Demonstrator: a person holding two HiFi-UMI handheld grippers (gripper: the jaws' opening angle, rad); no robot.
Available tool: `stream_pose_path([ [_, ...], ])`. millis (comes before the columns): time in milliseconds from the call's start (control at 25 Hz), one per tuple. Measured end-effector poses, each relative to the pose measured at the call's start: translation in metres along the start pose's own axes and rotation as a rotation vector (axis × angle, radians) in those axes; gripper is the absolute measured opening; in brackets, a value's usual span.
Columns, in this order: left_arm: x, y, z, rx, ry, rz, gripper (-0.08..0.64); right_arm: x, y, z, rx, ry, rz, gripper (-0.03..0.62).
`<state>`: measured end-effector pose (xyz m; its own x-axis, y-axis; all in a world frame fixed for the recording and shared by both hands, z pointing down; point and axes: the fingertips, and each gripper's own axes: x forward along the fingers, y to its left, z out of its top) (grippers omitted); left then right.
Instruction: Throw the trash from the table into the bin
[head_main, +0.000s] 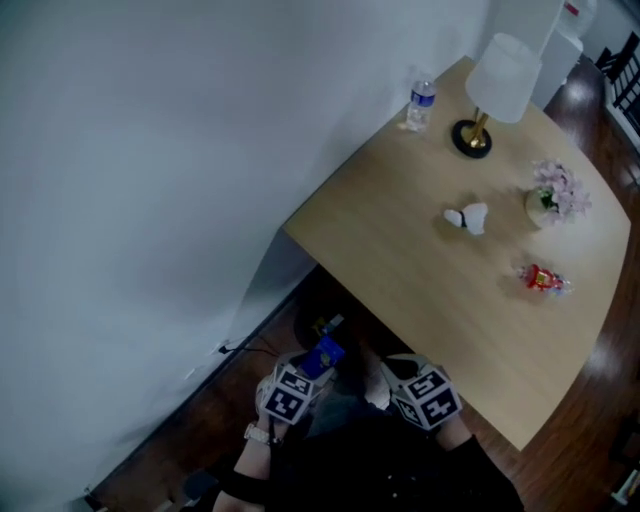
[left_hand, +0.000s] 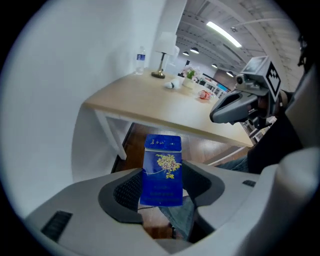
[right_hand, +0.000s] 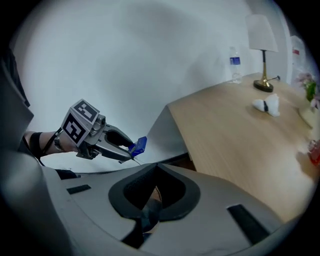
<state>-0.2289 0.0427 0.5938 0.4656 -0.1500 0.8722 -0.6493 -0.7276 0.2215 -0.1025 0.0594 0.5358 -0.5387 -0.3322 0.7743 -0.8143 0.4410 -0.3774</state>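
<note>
The left hand-held gripper (head_main: 314, 366) clamps a flat blue cardboard packet printed with yellow flowers (left_hand: 162, 167). Its jaws are parted only by the packet's thickness, and the packet's long axis stands up out of them, pointing forward along the jaws. Directly ahead of this gripper and lower, tucked under the edge of the pale wooden tabletop (head_main: 420, 280), sits a dark round shape (head_main: 305, 318) that appears to be the bin. If so, the drop calls for little more than a short reach forward and down, then a release. The right hand-held gripper (right_hand: 157, 170) hangs just to the right of the left one, its jaw tips closed together on nothing. Since the left one carries the packet and sits closer to the dark opening, the throw looks to be its job. Farther ahead and to the right of both grippers, well apart from them on the tabletop, lie a crumpled white tissue (head_main: 467, 218) and a red shiny wrapper (head_main: 542, 279), not yet cleared.
</note>
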Motion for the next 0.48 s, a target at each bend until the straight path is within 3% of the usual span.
stream_pose_path([
  [200,0.022,0.041,-0.055,-0.113,0.025,0.035,0.252,0.042,0.025,0.001,-0.044,0.081,0.047,0.005],
  [480,0.132,0.101,-0.119,-0.264,0.050,0.042,0.253,0.095,0.027,-0.017,-0.041,0.154,0.035,0.005],
])
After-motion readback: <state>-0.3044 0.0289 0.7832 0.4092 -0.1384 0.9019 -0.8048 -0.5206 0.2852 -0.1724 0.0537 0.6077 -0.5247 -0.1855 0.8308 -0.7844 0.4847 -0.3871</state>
